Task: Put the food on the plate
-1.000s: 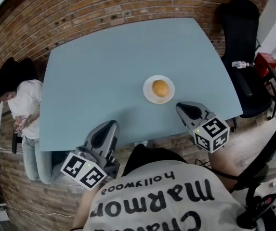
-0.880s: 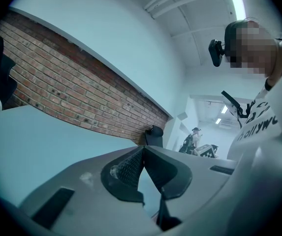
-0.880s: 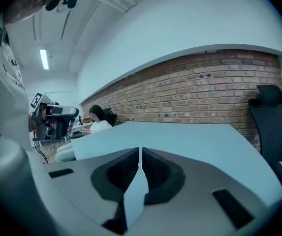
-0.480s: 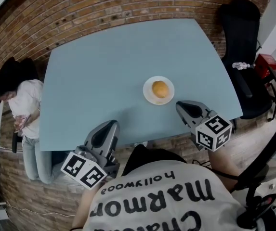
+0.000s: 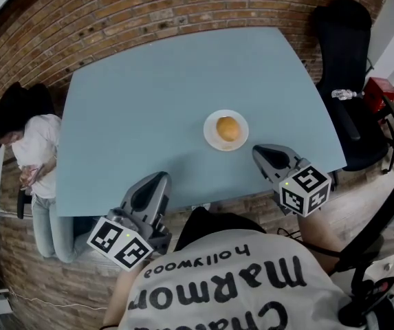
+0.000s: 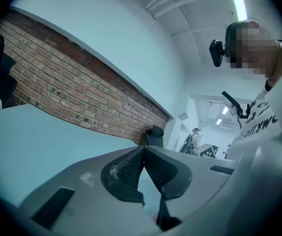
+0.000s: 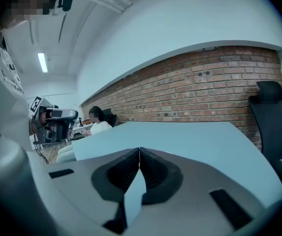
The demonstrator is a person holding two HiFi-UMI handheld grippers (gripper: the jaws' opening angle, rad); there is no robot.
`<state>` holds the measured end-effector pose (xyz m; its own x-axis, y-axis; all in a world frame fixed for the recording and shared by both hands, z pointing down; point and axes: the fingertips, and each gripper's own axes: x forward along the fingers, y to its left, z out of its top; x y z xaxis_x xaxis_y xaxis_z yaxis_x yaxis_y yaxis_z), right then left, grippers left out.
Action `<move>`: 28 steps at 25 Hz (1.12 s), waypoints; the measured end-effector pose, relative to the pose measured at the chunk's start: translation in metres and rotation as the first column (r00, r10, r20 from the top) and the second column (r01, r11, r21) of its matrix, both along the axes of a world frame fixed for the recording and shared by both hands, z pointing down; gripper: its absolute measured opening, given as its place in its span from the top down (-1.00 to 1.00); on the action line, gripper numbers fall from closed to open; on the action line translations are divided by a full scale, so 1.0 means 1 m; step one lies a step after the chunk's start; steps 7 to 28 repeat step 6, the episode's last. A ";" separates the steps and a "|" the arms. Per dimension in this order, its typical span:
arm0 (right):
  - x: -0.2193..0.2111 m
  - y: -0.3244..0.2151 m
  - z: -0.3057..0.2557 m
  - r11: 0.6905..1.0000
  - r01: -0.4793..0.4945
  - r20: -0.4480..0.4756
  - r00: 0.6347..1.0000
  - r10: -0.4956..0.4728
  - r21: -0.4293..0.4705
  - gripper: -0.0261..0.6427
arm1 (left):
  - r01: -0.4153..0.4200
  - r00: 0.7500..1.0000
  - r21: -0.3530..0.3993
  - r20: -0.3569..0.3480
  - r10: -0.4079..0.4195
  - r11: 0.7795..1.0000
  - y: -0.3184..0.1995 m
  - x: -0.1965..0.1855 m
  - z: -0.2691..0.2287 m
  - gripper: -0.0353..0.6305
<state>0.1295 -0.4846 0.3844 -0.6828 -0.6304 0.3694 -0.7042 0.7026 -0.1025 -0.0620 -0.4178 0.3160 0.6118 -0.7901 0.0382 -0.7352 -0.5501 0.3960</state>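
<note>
A round orange-yellow piece of food (image 5: 228,128) lies on a small white plate (image 5: 212,137) near the front of the light blue table (image 5: 155,108). My right gripper (image 5: 261,155) hangs at the table's front edge, just right of and below the plate, its jaws shut and empty (image 7: 139,151). Over the front edge at the left, my left gripper (image 5: 157,179) is also shut with nothing between its jaws (image 6: 142,150). Neither gripper view shows the plate.
A seated person in a white top (image 5: 35,150) is at the table's left end. A black office chair (image 5: 348,53) stands at the right end, with a red object (image 5: 379,88) beyond it. A brick wall (image 5: 114,12) runs behind the table.
The right gripper's marker cube has shifted slightly right and down. The food, the plate and the left gripper have not moved.
</note>
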 end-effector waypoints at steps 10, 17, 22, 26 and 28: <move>0.004 -0.006 0.003 1.000 -0.006 -0.012 1.000 0.006 0.006 0.89 | 0.005 1.000 -0.003 0.000 -0.005 1.000 -0.002 0.001 0.003 0.88; 0.004 -0.006 0.003 1.000 -0.006 -0.012 1.000 0.006 0.006 0.89 | 0.005 1.000 -0.003 0.000 -0.005 1.000 -0.002 0.001 0.003 0.88; 0.004 -0.006 0.003 1.000 -0.006 -0.012 1.000 0.006 0.006 0.89 | 0.005 1.000 -0.003 0.000 -0.005 1.000 -0.002 0.001 0.003 0.88; 0.004 -0.006 0.003 1.000 -0.006 -0.012 1.000 0.006 0.006 0.89 | 0.005 1.000 -0.003 0.000 -0.005 1.000 -0.002 0.001 0.003 0.88; 0.004 -0.006 0.003 1.000 -0.006 -0.012 1.000 0.006 0.006 0.89 | 0.005 1.000 -0.003 0.000 -0.005 1.000 -0.002 0.001 0.003 0.88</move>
